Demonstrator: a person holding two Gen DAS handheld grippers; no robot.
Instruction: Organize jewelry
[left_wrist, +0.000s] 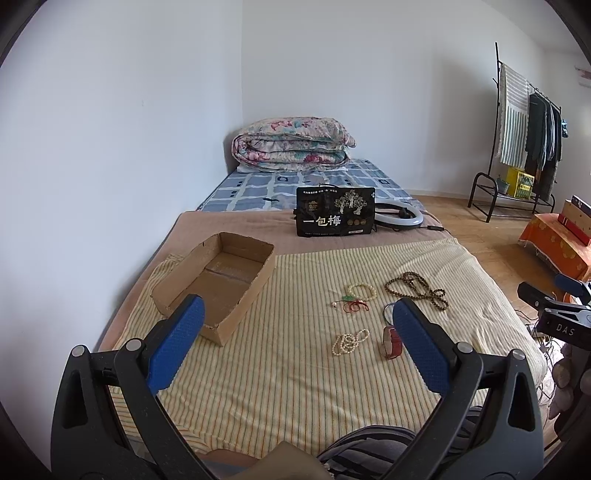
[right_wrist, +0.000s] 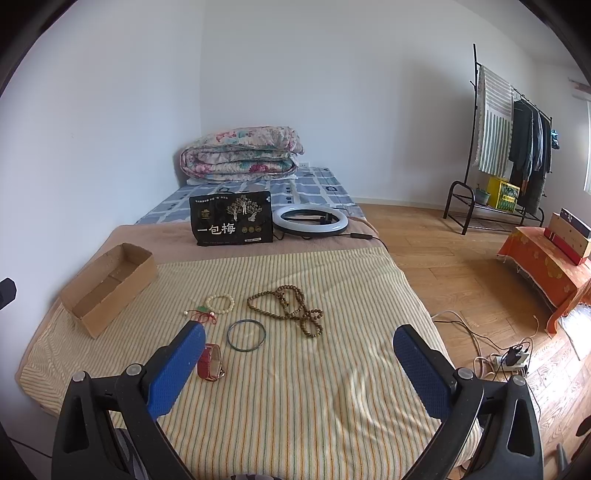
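Both the left gripper (left_wrist: 297, 325) and the right gripper (right_wrist: 299, 354) hung spread wide and empty above the striped blanket (right_wrist: 295, 387) on the bed. The jewelry lay loose beside the empty cardboard box (left_wrist: 218, 284): pearl strand (left_wrist: 349, 341), red watch (right_wrist: 210, 362), thin bangle (right_wrist: 245, 335), wooden bead necklace (right_wrist: 288, 308). Best probably to start with the watch, pinching it across the strap, then lifting clear before crossing to the box.

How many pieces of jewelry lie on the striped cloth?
6: pale bead bracelet, red cord charm, brown bead necklace, thin bangle, red watch, and pearl strand, hidden in the right view.
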